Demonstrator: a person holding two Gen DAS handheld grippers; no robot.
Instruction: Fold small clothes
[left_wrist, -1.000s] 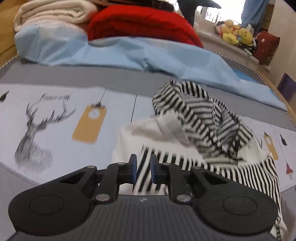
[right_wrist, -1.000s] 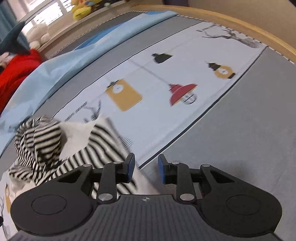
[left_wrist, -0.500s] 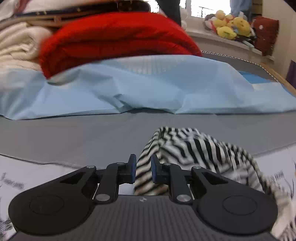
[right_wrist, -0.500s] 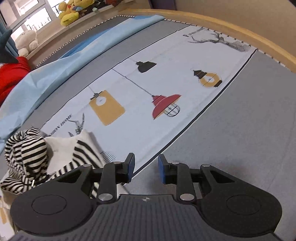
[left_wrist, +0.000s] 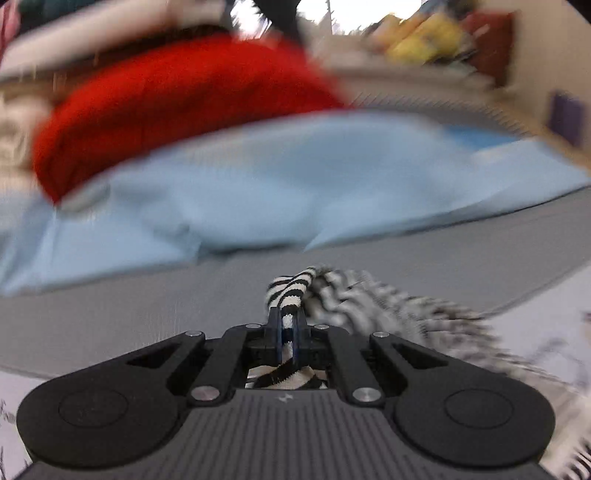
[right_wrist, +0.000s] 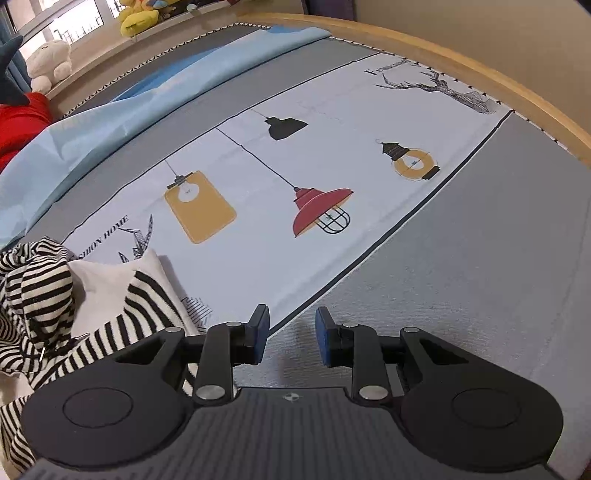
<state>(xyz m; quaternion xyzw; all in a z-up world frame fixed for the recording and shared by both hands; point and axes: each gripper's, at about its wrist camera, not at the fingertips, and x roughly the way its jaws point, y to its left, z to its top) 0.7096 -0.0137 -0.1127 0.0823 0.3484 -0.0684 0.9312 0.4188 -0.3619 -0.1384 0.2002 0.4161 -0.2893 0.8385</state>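
- The striped garment (right_wrist: 48, 306), a small black-and-white knit with plain cream panels, lies crumpled on the bed, on the printed sheet (right_wrist: 332, 155) at its near-left end as seen in the right wrist view.
- It is judged light, soft and limp: it will sag and bunch wherever it is lifted, so it is best taken at a hem, cuff or corner, with a second hold needed to spread it flat.
- A rolled striped edge of it (left_wrist: 291, 291) is pinched by the left tongs (left_wrist: 289, 332), whose jaws are closed tight on the cloth; more fabric shows behind the jaws. The rest trails off to the right of the tongs, blurred.
- The right tongs (right_wrist: 291, 334) are held wide apart and empty, just right of the garment, above the grey band (right_wrist: 461, 288) of the sheet.
- The sheet is smooth and flat, printed with lamps and a stag beyond the garment.
- Farther from the garment a pale blue cloth (left_wrist: 277, 184) lies in loose folds, with a thick red blanket (left_wrist: 177, 107) behind it; soft toys (right_wrist: 136, 14) sit on the far ledge.
- A slip of the thin rolled edge from the tongs is judged possible under pull.
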